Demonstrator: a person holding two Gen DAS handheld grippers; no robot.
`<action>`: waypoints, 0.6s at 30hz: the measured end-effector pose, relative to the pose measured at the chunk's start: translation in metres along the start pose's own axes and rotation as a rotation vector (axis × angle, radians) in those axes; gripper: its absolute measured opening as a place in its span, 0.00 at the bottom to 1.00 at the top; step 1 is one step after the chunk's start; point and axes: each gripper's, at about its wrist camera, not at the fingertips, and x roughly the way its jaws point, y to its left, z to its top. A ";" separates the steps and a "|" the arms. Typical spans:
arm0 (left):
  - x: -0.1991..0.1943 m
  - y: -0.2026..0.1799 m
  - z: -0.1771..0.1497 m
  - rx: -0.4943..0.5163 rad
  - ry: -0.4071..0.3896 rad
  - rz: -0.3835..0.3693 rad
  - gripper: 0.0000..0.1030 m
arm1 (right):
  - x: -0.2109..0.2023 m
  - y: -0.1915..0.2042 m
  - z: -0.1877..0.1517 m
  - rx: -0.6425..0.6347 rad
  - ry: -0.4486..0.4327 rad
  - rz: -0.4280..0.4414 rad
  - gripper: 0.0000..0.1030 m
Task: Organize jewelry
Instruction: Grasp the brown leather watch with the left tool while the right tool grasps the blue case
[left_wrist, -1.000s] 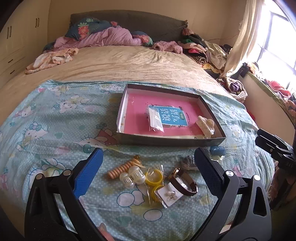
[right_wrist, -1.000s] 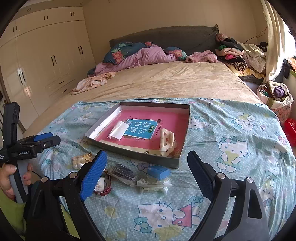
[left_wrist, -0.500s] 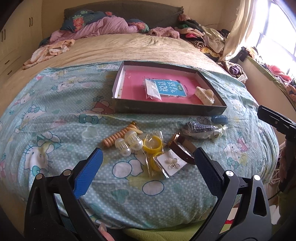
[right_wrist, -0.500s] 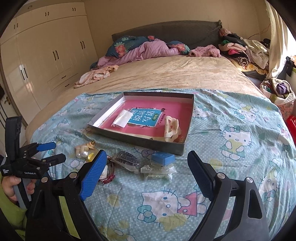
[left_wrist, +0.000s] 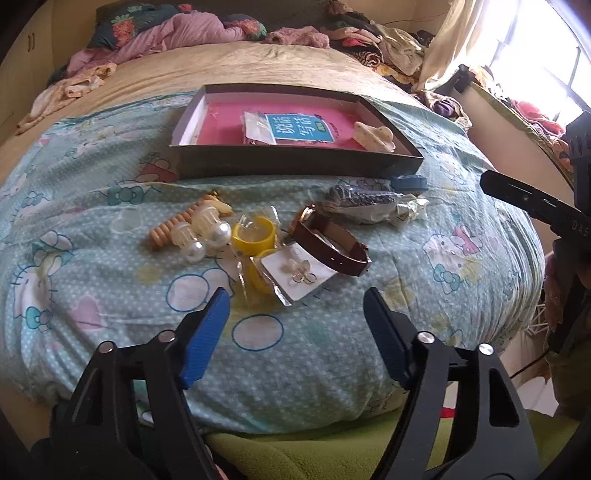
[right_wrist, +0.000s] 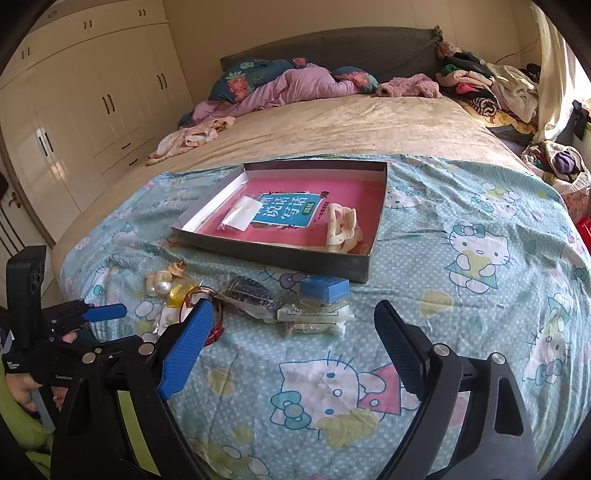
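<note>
We hold both the left gripper (left_wrist: 295, 314) and right gripper (right_wrist: 291, 325) wide apart, empty, above the bed (right_wrist: 332, 122), where the brown watch (left_wrist: 328, 240) lies near the tray (left_wrist: 295, 162), its strap running diagonally toward the near right.

Bare bedsheet (left_wrist: 258, 332) is seen between the left gripper (left_wrist: 295, 306) and the near row of small things, so passage from the near side is free. The earring card (left_wrist: 299, 273) and the brown watch (left_wrist: 332, 240) lie closest and overlap each other. The yellow rings (left_wrist: 255, 236), the pearl clips (left_wrist: 199, 236) and the wooden bracelet (left_wrist: 173, 225) are crowded to their left. The far side is closed by the wall of the box (left_wrist: 295, 162). To the right of the right gripper (right_wrist: 291, 332), wide free sheet is found.
</note>
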 end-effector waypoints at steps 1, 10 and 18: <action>0.002 -0.002 0.000 0.004 0.005 -0.010 0.46 | 0.000 -0.001 0.000 0.001 0.001 0.000 0.85; 0.022 -0.021 0.012 0.001 0.056 -0.126 0.32 | 0.007 -0.014 -0.003 0.026 0.008 -0.009 0.85; 0.053 -0.015 0.026 -0.111 0.111 -0.182 0.32 | 0.014 -0.022 -0.005 0.038 0.012 -0.009 0.85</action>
